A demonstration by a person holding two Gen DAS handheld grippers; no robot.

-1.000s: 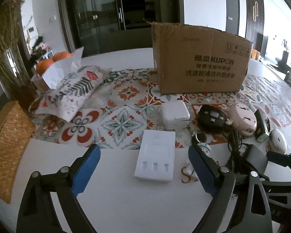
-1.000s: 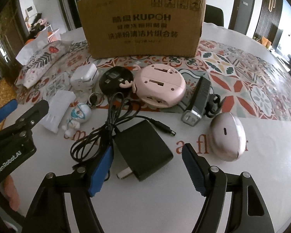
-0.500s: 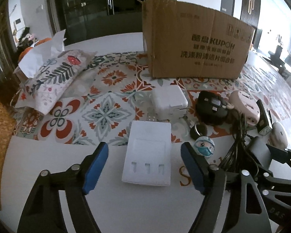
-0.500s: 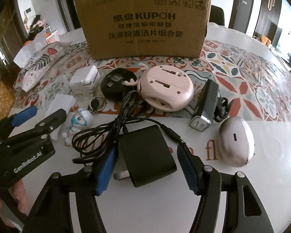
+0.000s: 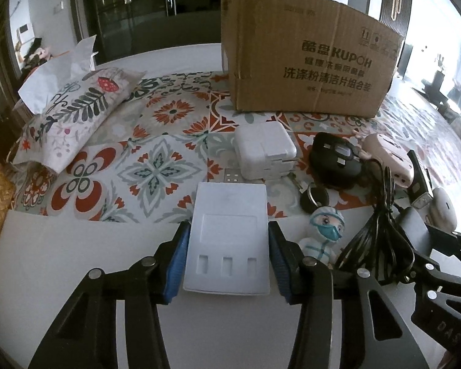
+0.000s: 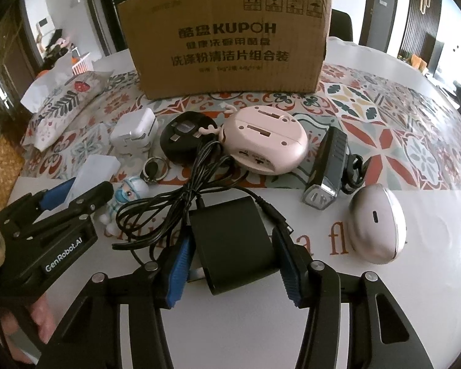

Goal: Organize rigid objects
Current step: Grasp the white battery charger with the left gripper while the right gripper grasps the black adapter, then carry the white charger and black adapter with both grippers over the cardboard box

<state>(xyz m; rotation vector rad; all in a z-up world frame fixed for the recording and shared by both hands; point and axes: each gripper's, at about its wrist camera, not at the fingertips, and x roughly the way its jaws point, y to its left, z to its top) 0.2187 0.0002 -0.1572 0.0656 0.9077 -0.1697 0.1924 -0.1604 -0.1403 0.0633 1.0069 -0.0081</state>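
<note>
White charger (image 5: 227,240) lies on the bench (image 5: 76,258) between the left tongs (image 5: 227,256), whose jaws have just been closing and now clamp its sides. Black adapter (image 6: 233,240) sits likewise clamped in the just-closing right tongs (image 6: 235,259). Box (image 6: 227,37) stands beyond both.

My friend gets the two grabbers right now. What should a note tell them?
Left gripper: jaws have just been closing, pads now against the flat white charger, still on the table.
Right gripper: jaws have just been closing, pads against the black adapter, its cable trailing.
Cardboard box stands behind the row of gadgets.
Done: both things gripped, none lifted.
Left: probably move everything into the box.
</note>
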